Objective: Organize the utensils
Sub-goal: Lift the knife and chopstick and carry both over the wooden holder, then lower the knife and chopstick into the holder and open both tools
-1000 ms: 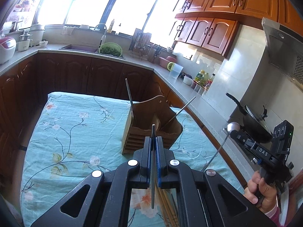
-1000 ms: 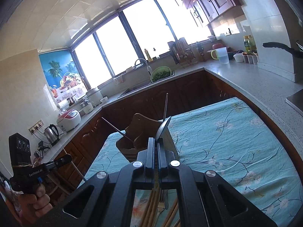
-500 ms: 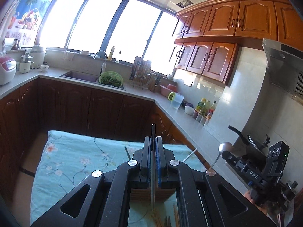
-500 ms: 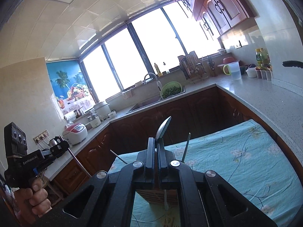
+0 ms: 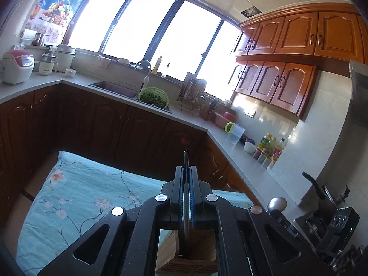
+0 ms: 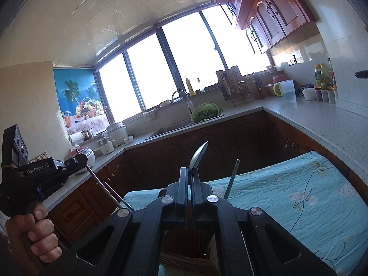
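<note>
My left gripper (image 5: 186,170) is shut on a slim metal utensil (image 5: 185,158) that stands upright between its pads, its lower end over the wooden utensil holder (image 5: 193,260). In the right wrist view this left gripper (image 6: 78,158) is at the left, held by a hand (image 6: 30,230), and the slim utensil (image 6: 99,181) slants down toward the holder. My right gripper (image 6: 189,172) is shut on a metal spoon (image 6: 199,158), bowl up, above the wooden holder (image 6: 184,262). The left wrist view shows the spoon's bowl (image 5: 277,204) at lower right. Another metal handle (image 6: 232,179) stands in the holder.
The holder stands on a table with a teal floral cloth (image 5: 80,191) (image 6: 287,191). Dark cabinets and a grey counter wrap around it, with a sink, a green colander (image 5: 153,96), a rice cooker (image 5: 16,66), a jug (image 6: 287,89) and bottles. A black pan (image 5: 317,188) sits at the right.
Both grippers have moved forward over the holder, which has slid from ahead of the jaws to beneath them. Each keeps its utensil.
</note>
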Demonstrator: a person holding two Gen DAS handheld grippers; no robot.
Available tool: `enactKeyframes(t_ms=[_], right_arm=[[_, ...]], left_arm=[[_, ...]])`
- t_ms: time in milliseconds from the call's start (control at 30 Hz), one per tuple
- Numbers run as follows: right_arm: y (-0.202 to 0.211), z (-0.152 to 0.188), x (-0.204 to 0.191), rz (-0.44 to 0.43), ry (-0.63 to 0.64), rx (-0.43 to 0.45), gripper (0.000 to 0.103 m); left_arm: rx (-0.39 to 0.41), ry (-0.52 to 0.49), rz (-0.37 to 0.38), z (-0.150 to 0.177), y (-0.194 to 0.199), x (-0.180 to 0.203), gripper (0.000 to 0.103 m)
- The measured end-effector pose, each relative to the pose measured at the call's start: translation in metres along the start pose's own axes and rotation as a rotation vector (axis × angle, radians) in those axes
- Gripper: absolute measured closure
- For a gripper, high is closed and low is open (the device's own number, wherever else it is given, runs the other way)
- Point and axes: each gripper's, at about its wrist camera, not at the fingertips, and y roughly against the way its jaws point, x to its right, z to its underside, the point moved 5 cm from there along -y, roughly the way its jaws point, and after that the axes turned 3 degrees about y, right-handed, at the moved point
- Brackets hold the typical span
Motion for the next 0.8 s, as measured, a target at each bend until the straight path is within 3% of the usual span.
enactKeyframes(t_ms=[300,700,800], right_arm=[[-0.013,0.039,0.010,0.020,-0.005,-0.085,0.101],[-0.015,0.035,0.020,0.012,-0.047,-0.112,0.101],[-0.017,0.033,0.024,0.011,-0.074,-0.125,0.095]], left_arm=[[-0.079,-0.028,-0.022,0.037,-0.039,0.003,0.100],[-0.095,-0.057,-0.028,0.014,-0.043,-0.001,0.098],[-0.105,-0.044,-0.033,0.014,-0.039,-0.005,0.096]])
